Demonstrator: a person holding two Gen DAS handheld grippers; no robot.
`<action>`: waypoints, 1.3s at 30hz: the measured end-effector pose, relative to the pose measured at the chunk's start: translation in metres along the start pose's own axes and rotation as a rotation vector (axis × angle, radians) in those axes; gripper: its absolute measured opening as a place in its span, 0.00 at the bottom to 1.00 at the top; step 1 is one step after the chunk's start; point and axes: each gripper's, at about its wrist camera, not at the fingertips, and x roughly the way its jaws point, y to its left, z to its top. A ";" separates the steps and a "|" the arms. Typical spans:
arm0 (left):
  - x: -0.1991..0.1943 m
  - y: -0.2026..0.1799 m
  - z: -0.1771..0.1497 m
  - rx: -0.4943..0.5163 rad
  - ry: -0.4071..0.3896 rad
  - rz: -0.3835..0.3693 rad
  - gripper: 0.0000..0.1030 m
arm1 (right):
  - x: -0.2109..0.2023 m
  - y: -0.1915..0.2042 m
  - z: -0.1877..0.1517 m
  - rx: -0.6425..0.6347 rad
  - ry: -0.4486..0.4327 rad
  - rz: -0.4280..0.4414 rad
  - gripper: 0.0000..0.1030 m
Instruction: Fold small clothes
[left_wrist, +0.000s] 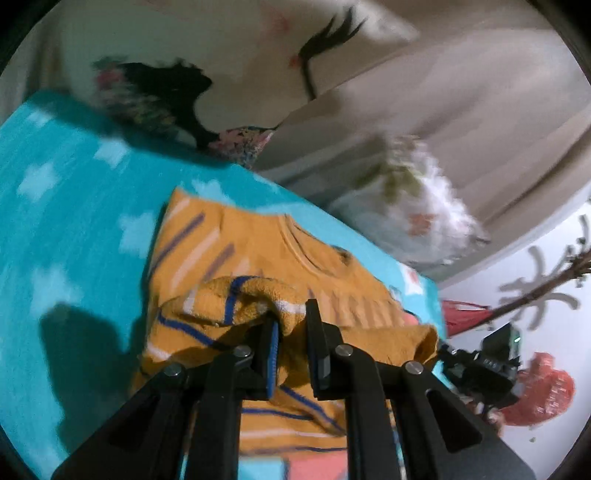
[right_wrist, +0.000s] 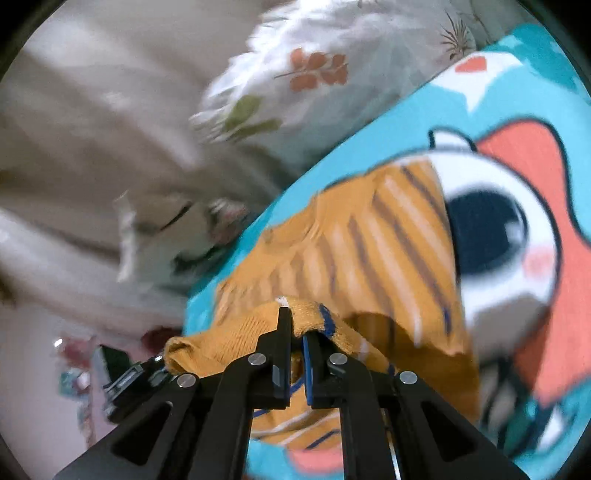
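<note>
Left gripper (left_wrist: 291, 317): closed on a bunched fold of the sweater, cloth pinched between the two black fingers
Right gripper (right_wrist: 295, 325): closed on a raised edge of the same sweater, cloth clamped between nearly touching fingers
Sweater (left_wrist: 258, 251): mustard yellow with blue and white stripes, spread on the blanket with the neck hole facing up; the near part is lifted and doubled over by both grippers
Blanket (left_wrist: 74, 206): turquoise with white stars and a large cartoon print, seen under the sweater (right_wrist: 388, 236)
Pillow (right_wrist: 314, 74): white with leaf print, lying just past the blanket's far edge
Background: blurred
</note>
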 end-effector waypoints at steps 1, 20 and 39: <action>0.012 0.002 0.008 0.003 0.015 0.016 0.13 | 0.017 -0.003 0.012 0.012 0.003 -0.032 0.06; 0.028 0.017 0.030 0.065 0.091 -0.074 0.85 | 0.065 0.043 0.019 -0.187 0.112 -0.163 0.64; -0.020 0.050 0.009 -0.014 0.084 0.043 0.80 | -0.024 -0.045 0.019 -0.046 0.011 -0.359 0.68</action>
